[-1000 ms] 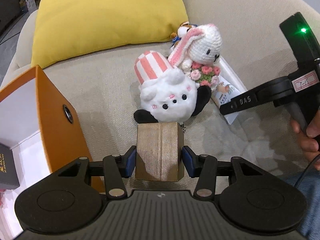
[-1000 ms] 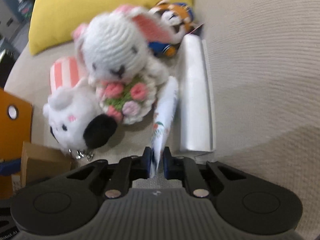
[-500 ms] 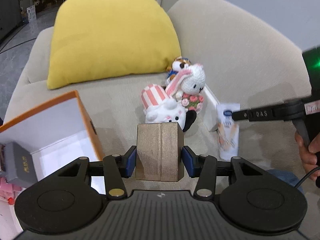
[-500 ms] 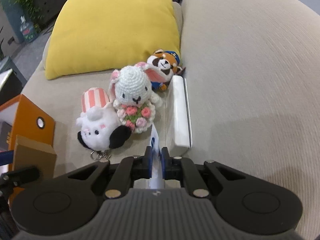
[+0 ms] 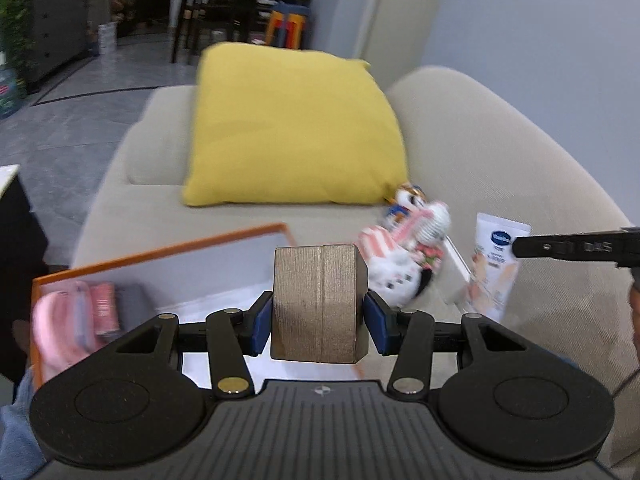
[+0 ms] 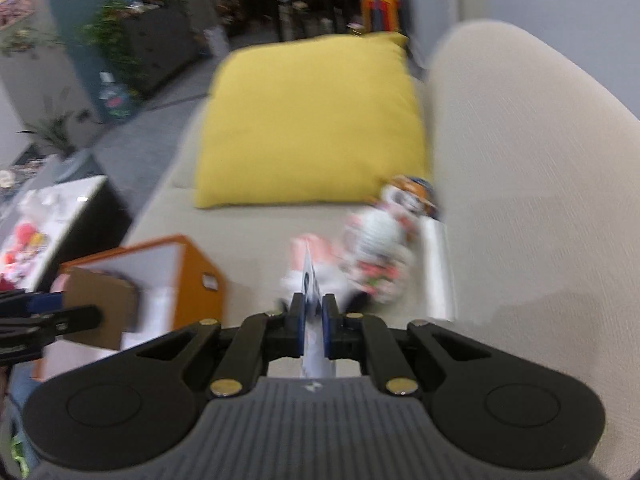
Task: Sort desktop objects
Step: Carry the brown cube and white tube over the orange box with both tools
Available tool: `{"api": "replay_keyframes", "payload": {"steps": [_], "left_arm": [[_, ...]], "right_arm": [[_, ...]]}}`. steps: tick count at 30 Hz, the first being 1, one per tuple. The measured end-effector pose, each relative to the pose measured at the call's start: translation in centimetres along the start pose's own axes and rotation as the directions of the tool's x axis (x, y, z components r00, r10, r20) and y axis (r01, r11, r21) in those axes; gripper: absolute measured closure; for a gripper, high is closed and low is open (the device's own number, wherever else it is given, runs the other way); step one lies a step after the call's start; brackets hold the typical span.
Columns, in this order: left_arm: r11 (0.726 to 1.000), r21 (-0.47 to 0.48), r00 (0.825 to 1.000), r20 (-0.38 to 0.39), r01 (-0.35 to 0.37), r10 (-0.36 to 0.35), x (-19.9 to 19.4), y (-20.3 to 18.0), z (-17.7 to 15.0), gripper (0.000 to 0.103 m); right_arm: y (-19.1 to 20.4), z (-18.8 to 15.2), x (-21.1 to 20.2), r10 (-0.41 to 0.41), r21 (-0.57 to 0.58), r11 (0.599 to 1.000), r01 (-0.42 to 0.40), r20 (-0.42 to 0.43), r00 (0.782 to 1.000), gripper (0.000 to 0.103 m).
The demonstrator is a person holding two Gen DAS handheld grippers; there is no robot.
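Note:
My left gripper [image 5: 318,322] is shut on a brown cardboard box [image 5: 316,302] and holds it above the near corner of an orange storage box [image 5: 160,254] with a white inside. The brown box also shows in the right wrist view [image 6: 100,308]. My right gripper [image 6: 311,330] is shut on a white cream tube [image 6: 308,280], seen edge-on; the tube shows face-on in the left wrist view [image 5: 496,264]. Plush toys [image 5: 404,252] lie on the beige sofa [image 5: 500,160] beyond both grippers.
A yellow cushion [image 5: 292,128] leans at the back of the sofa seat. A long white box [image 6: 436,268] lies beside the plush toys against the backrest. Pink items [image 5: 68,320] lie inside the orange box. A dark side table [image 6: 60,216] stands left of the sofa.
Both grippers have lifted and pulled back from the plush toys, which now look smaller and farther. The left gripper with the brown box has shifted left over the orange box.

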State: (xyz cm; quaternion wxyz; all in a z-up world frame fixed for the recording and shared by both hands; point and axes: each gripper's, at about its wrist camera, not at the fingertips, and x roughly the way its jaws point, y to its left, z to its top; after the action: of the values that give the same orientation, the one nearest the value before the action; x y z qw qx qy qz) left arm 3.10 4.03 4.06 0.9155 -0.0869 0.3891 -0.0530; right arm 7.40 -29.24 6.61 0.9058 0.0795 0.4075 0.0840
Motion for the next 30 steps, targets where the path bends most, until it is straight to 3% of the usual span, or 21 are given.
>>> {"api": "replay_keyframes", "payload": {"steps": [7, 14, 22, 30], "left_arm": [[0.996, -0.069, 0.997, 0.046, -0.052, 0.056, -2.7, 4.9, 0.1, 0.047], [0.99, -0.127, 0.998, -0.001, -0.066, 0.066, -1.0, 9.0, -0.6, 0.047], [0.986, -0.136, 0.991, -0.107, -0.093, 0.078, 5.2, 11.1, -1.0, 0.047], [0.973, -0.106, 0.964, -0.19, -0.207, 0.184, 9.6, 11.0, -0.3, 0.047]], "right_arm": [[7.5, 1.6, -1.0, 0.157, -0.098, 0.983, -0.153, 0.034, 0.987, 0.095], [13.5, 2.0, 3.4, 0.262, -0.125, 0.956, -0.265, -0.034, 0.964, 0.095], [16.0, 1.3, 11.1, 0.246, -0.113, 0.959, -0.259, -0.118, 0.962, 0.095], [14.6, 1.1, 16.1, 0.245, -0.053, 0.965, -0.256, -0.16, 0.956, 0.095]]}}
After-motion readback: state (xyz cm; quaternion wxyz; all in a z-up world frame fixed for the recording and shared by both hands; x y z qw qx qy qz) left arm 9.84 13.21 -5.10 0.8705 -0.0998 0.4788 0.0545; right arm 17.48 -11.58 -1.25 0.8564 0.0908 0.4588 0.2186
